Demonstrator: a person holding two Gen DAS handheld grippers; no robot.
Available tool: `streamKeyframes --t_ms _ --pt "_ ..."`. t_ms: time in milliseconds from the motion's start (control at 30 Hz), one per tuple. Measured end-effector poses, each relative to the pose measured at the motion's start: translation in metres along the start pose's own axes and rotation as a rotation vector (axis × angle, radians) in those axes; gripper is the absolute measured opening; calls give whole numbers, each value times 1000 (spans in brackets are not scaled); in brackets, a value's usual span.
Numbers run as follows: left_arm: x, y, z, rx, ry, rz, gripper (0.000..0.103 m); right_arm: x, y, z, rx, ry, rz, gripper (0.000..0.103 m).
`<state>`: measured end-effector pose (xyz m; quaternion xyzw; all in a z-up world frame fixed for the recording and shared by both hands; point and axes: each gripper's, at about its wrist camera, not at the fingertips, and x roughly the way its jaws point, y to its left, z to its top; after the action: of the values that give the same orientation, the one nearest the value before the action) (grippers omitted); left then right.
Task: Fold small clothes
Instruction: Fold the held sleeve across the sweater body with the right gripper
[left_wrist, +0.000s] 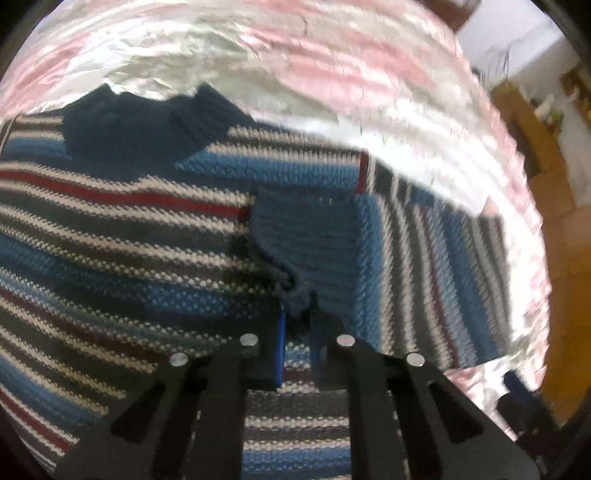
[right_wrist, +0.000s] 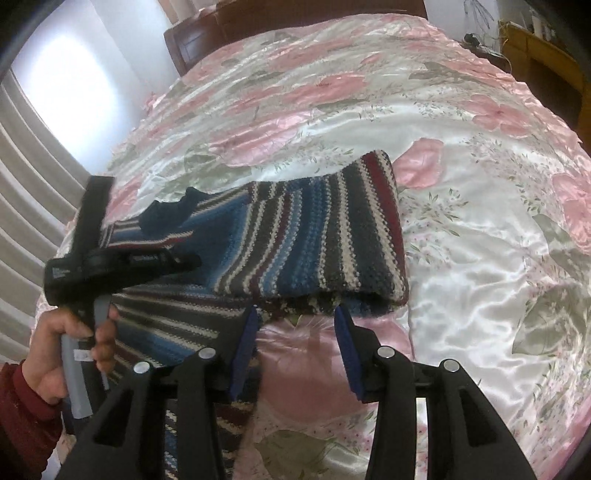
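Observation:
A striped knit sweater (left_wrist: 110, 229) in blue, grey, white and dark red lies on the flowered satin bedspread (left_wrist: 369, 55). My left gripper (left_wrist: 298, 325) is shut on the sweater's dark blue ribbed sleeve cuff (left_wrist: 306, 236), held over the sweater's body below the navy collar (left_wrist: 129, 129). In the right wrist view the sweater (right_wrist: 314, 229) has its right part folded over on top. My right gripper (right_wrist: 297, 332) stands open just in front of that folded edge, over pink bedspread (right_wrist: 461, 221), with nothing between its blue pads (right_wrist: 347, 350). The left gripper (right_wrist: 122, 264) shows there in a hand (right_wrist: 74, 339).
A dark wooden headboard (right_wrist: 207, 33) stands at the far end of the bed. Yellowish wooden furniture (right_wrist: 535, 59) is at the far right, a pleated curtain (right_wrist: 22, 184) at the left. Bare bedspread stretches right of the sweater.

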<state>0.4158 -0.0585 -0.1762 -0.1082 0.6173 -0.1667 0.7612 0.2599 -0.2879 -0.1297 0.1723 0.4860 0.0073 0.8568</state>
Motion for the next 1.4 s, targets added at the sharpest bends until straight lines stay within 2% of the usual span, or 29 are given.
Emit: streamKeyframes --t_ms 67,200,300,367,467,567,667,700,733,867,1000,1067,1133,1200,1300,1333,1400 --pt "-18 3 3 -2 -60 -1 8 -3 0 0 7 -7 10 44" --pt "-64 25 19 9 -203 43 8 -8 1 2 16 -16 27 44" --pt "-81 52 34 7 -237 82 8 -2 8 7 20 3 57 45" --pt "-89 78 46 -5 -259 138 8 6 15 10 20 18 59 45" --pt "-93 113 54 -32 -254 178 8 23 22 15 48 41 61 52" --pt "-88 146 52 -67 -213 170 9 49 21 21 116 94 106 53" --pt "-71 161 50 -67 -172 179 12 80 23 23 137 150 58 53" --pt "-65 162 47 -63 -161 186 13 89 24 22 142 176 41 50" --pt "-58 165 44 -60 -149 197 15 97 23 20 146 195 34 40" --pt "-43 177 34 -33 -132 222 27 104 24 11 114 212 -16 32" --pt "-49 184 31 -12 -136 208 34 103 22 6 108 213 -18 33" --pt "-65 186 30 -24 -160 228 42 96 25 8 109 207 -21 42" --pt "-86 181 28 -4 -225 226 49 74 37 12 66 144 -53 43" --pt "-98 171 27 28 -251 224 51 58 50 18 25 87 -81 43" --pt "-99 149 29 65 -227 147 51 54 66 29 32 73 12 43" --pt "-94 141 29 72 -209 120 52 57 71 31 29 76 22 43" --pt "-80 133 28 83 -183 112 52 73 75 31 28 107 2 43"
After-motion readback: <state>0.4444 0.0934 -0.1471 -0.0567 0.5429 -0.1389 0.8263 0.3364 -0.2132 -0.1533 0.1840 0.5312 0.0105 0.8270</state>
